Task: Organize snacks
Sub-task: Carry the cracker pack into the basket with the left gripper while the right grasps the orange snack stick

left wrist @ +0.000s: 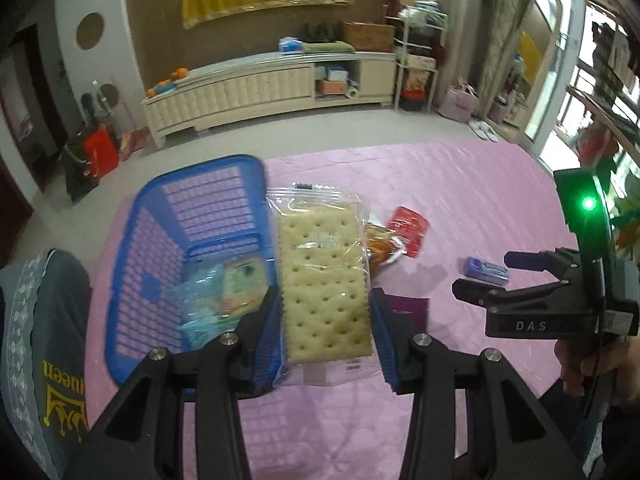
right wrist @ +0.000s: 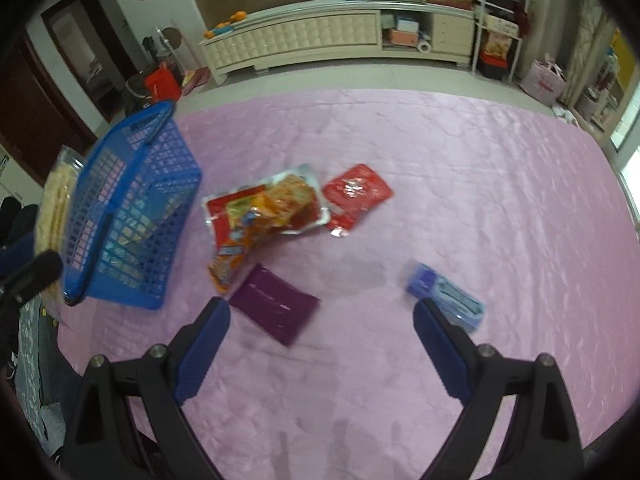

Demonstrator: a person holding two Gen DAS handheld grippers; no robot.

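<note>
My left gripper (left wrist: 326,300) is shut on a clear pack of square crackers (left wrist: 322,276), held in the air beside the blue plastic basket (left wrist: 160,216). A few wrapped snacks (left wrist: 218,292) lie inside the basket. In the right wrist view the cracker pack (right wrist: 56,204) shows at the far left, behind the basket (right wrist: 132,216). My right gripper (right wrist: 322,312) stands open above the pink cloth with nothing between its fingers. A purple packet (right wrist: 276,312) lies just past its left finger and a blue packet (right wrist: 444,294) by its right fingertip. The right gripper (left wrist: 480,276) also shows at the right of the left wrist view.
On the pink tablecloth (right wrist: 460,180) lie an orange-red snack bag (right wrist: 268,212) and a red packet (right wrist: 354,196). A person's hand (left wrist: 588,364) holds the right gripper's handle. Dark clothing (left wrist: 44,320) is at the near left. A white cabinet (right wrist: 320,36) stands across the floor.
</note>
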